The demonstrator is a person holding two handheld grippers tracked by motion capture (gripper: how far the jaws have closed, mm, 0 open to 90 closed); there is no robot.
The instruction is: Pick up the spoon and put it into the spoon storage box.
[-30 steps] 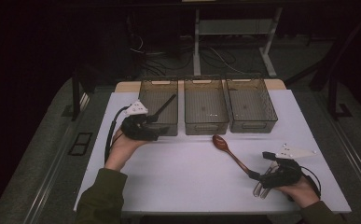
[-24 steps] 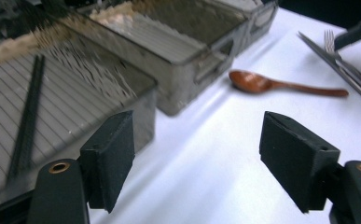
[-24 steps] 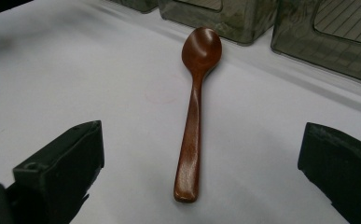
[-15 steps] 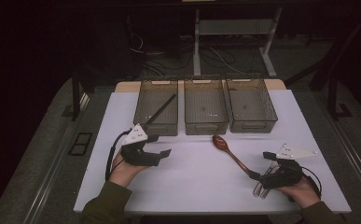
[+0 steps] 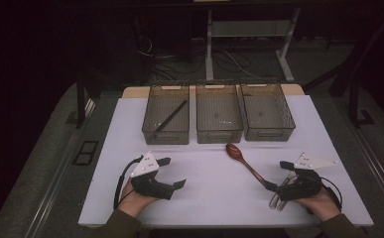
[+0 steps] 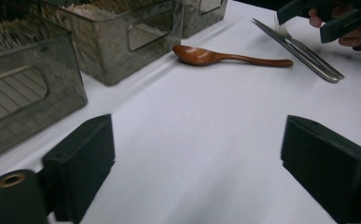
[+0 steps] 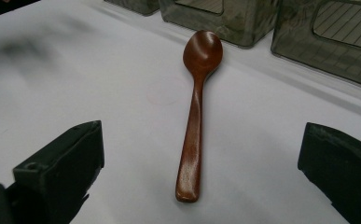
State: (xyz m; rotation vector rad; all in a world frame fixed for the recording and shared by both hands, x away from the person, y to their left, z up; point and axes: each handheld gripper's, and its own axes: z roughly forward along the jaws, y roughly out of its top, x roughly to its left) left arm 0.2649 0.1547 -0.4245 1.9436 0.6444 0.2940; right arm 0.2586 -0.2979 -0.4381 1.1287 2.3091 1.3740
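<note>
While resting low over the white table (image 5: 219, 198), left gripper (image 5: 172, 173) jaws apart, empty; wooden spoon (image 5: 244, 161) flat before the bins (image 5: 218, 119), handle end between spread jaws of right gripper (image 5: 279, 178)

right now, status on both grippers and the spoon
Left gripper open, empty, over bare table. Right gripper open, fingers either side of the wooden spoon handle, not closed. Spoon flat on table; metal cutlery beside right hand.

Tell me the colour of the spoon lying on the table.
Reddish-brown: a glossy wooden spoon, seen best in the right gripper view.
</note>
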